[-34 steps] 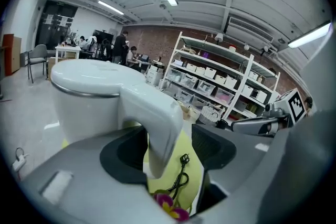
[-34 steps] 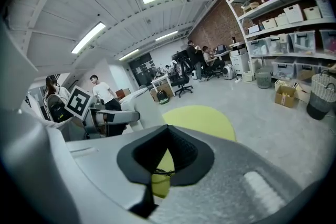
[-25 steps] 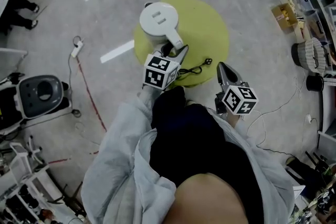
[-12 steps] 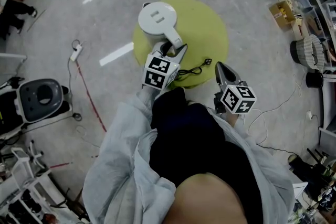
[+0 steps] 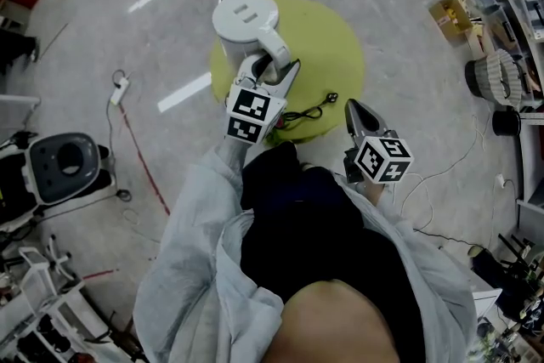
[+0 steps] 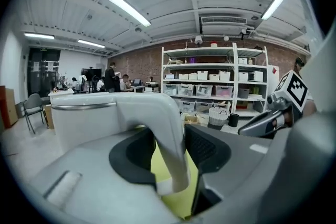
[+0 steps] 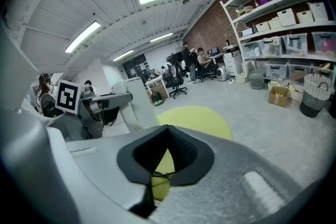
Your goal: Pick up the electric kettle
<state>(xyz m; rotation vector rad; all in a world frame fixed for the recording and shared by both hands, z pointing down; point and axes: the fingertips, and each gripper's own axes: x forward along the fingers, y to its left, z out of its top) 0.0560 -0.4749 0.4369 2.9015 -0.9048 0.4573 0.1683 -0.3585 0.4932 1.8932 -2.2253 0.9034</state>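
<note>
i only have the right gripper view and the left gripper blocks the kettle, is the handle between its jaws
Observer: Yes. The left gripper view shows the handle of the electric kettle between the jaws of the left gripper, touching them; the jaws are opening right now.
Operator: whats the black line i see through my own jaws
Observer: A black cable on the round table; the head view shows one end lying free near the table's edge.
Operator: is my gripper near the kettle
Observer: No. From above, the right gripper is at the table's near right edge, apart from the kettle.
</note>
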